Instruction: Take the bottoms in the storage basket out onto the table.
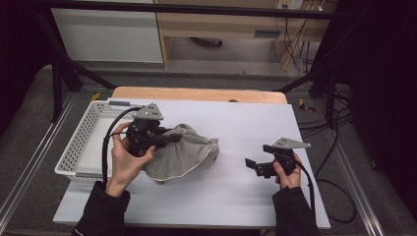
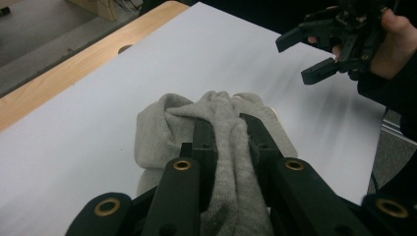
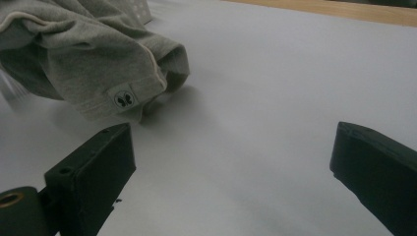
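A crumpled grey garment (image 1: 189, 152) with a pale trim lies bunched on the white table top (image 1: 246, 123), left of centre. My left gripper (image 1: 172, 138) is shut on a fold of it; in the left gripper view the cloth (image 2: 216, 110) is pinched between the two black jaws of the left gripper (image 2: 227, 125). My right gripper (image 1: 252, 164) stands open a little above the table to the right, apart from the cloth, and it also appears far off as the right gripper (image 2: 300, 56). In the right gripper view the right gripper (image 3: 231, 152) has nothing between its jaws, with the garment (image 3: 83, 59) and its small round label (image 3: 124, 98) ahead on the left.
A white perforated basket (image 1: 78, 142) sits at the table's left edge, just behind my left hand. A wooden strip (image 1: 196, 93) runs along the far edge. Black frame bars and cables stand around the table.
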